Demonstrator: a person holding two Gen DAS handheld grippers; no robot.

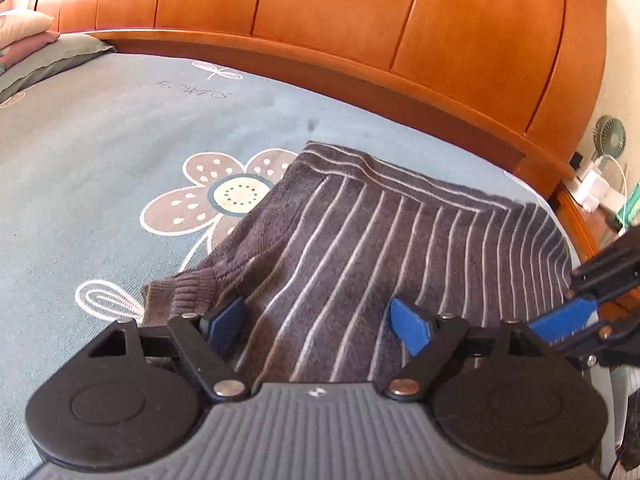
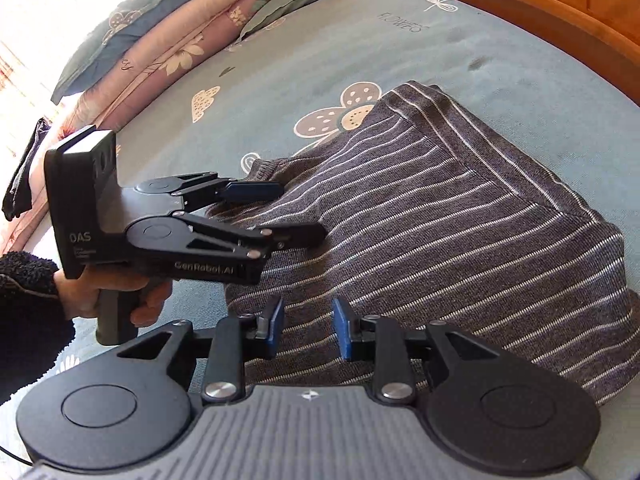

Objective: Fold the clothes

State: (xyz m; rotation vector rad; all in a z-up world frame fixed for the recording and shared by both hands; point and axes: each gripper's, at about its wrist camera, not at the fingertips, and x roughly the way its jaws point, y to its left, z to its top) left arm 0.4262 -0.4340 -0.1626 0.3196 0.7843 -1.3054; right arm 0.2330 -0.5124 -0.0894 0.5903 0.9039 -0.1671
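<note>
both grippers hang over the near edge of the striped sweater (image 2: 432, 216), which lies partly folded on the blue flowered bedspread (image 1: 100, 152) with the wooden headboard (image 1: 360, 20) beyond it. left gripper (image 1: 320, 324) stands with its jaws wide and nothing between the blue pads but the knit lying below them; its left pad sits just beside the ribbed cuff (image 1: 180, 292) of a sleeve that pokes out from under the body on that side. right gripper (image 2: 308, 328) is set narrower, its pads apart and not pressing on the cloth, directly above the sweater's near hem. from the right wrist view the left gripper (image 2: 280, 208) shows from the side, held in a hand (image 2: 116, 300) with a dark fleecy sleeve, its fingers pointing across the sweater towards the cuff end. the sweater's long run goes from that cuff at the left across to the folded edge at the right, near the side of the bed, with the stripes running away from the tools over most of the body. the loose cuff looks like the piece not yet tucked in, and the left gripper is plainly the nearer one to it; the right one is well placed to hold the body down or take the hem.
</note>
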